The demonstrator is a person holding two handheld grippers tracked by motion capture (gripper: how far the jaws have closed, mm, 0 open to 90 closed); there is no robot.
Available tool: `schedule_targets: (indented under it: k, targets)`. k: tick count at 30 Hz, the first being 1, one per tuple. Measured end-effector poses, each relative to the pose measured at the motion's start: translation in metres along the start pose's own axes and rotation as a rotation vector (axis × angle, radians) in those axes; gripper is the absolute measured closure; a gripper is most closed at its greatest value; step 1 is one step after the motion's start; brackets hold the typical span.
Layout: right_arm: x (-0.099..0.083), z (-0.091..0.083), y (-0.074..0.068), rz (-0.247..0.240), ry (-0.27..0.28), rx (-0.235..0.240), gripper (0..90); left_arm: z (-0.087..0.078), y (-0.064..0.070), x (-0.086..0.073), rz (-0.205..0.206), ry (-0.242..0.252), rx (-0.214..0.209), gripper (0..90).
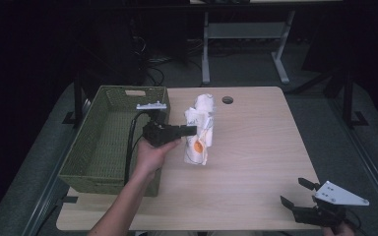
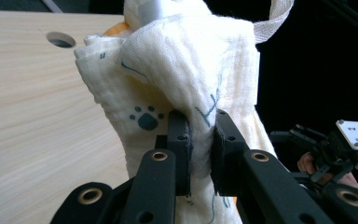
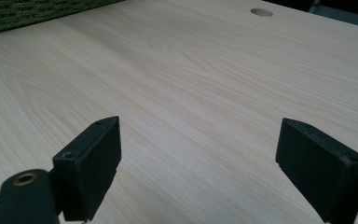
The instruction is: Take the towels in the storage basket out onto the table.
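A white cloth [image 1: 200, 129] with orange and dark prints hangs bunched above the table's middle, beside the green basket [image 1: 94, 157]. My left gripper [image 1: 193, 130] is shut on a fold of it. In the left gripper view the cloth [image 2: 168, 79], with a paw print, is pinched between the black jaws of my left gripper [image 2: 200, 140]. My right gripper [image 1: 293, 192] stands open near the table's front right corner. In the right gripper view my right gripper [image 3: 198, 154] has its jaws wide apart over bare wood, holding nothing.
The woven green basket sits at the table's left side, its inside bare. A round cable hole [image 1: 227, 100] lies near the far edge. Desk legs and cables stand on the dark floor behind the wooden table [image 1: 261, 147].
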State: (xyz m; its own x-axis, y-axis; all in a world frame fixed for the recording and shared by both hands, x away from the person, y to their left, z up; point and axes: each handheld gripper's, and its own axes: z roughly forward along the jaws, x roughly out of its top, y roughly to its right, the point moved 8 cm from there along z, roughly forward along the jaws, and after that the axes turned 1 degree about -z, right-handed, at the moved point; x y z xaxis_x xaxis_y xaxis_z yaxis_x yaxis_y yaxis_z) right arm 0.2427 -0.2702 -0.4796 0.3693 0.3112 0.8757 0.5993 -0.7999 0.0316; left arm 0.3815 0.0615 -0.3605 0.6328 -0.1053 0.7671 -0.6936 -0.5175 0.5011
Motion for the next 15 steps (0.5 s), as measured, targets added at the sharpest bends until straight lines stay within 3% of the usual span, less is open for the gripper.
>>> schedule_targets:
  k: [15]
  targets:
    - [0.001,0.001,-0.003,-0.005,0.001,0.006,13.9,0.034,0.004,-0.013,0.0,-0.059,-0.006,80.2]
